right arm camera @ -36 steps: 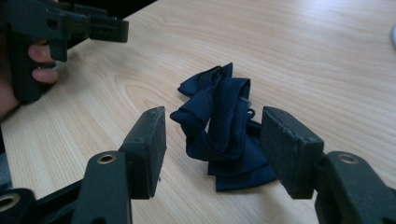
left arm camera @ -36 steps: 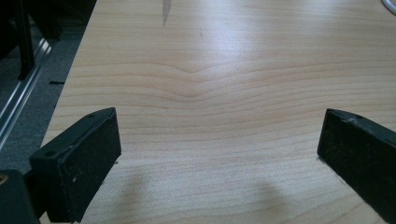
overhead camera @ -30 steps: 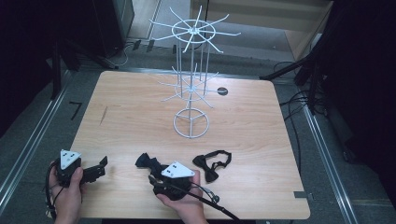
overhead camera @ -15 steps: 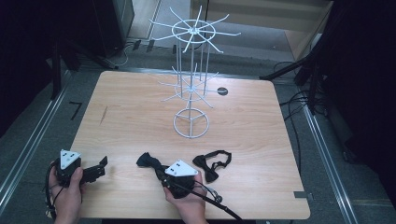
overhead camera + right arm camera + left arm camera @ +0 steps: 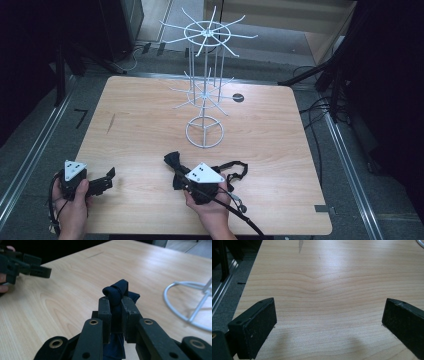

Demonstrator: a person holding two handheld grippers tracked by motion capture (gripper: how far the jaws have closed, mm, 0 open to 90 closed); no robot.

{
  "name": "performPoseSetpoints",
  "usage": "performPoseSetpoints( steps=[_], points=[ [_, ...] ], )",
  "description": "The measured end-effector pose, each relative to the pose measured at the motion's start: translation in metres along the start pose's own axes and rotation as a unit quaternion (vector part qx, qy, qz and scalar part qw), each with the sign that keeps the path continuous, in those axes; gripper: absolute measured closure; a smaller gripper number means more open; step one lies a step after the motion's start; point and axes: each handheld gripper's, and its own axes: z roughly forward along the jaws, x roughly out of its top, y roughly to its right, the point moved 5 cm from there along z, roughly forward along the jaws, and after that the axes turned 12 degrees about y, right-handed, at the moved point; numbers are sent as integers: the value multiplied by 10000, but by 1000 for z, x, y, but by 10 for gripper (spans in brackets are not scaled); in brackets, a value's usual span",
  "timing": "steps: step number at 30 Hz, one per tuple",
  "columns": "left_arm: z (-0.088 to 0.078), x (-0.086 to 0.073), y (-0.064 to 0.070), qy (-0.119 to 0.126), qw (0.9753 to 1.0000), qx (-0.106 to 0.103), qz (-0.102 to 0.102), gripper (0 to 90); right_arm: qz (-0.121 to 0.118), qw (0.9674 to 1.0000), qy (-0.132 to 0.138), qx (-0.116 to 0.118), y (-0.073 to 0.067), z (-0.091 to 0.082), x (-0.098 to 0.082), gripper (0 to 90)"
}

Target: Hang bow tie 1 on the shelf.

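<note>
Right gripper (image 5: 115, 305) clamped on a dark navy bow tie (image 5: 117, 293); left gripper (image 5: 328, 322) spread wide over bare wood.

Bow tie: soft matte fabric, dark navy, knotted middle bulging up between the black pads, which have just closed onto it; in the high view it sits just in front of the white wire rack's (image 5: 204, 95) ring base, toward the person, one wing (image 5: 172, 161) sticking out to the left, thin black strap (image 5: 236, 171) looping right on the table (image 5: 140, 125). Rack: thin white metal rod, round hoop foot, two tiers of radiating hooks. Table: pale wood-grain laminate, smooth, rounded corners. Left gripper lies well left of the rack near the table's front edge, nothing between its blocky black jaws.
</note>
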Motion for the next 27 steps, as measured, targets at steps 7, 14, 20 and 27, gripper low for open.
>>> performPoseSetpoints(
  steps=[7,14,20,27],
  points=[
    [0,0,0,13,10000,17,-1,0,-128,9996,206,-157,17,-9,23,808],
    [0,0,0,10,10000,18,-2,0,-232,9988,357,-235,29,-16,42,807],
    [0,0,0,16,10000,20,-3,0,-300,9982,470,-235,38,-22,59,805],
    [0,0,0,-4,10000,9,-2,0,-326,9979,520,-228,43,-25,69,800]
  ],
)
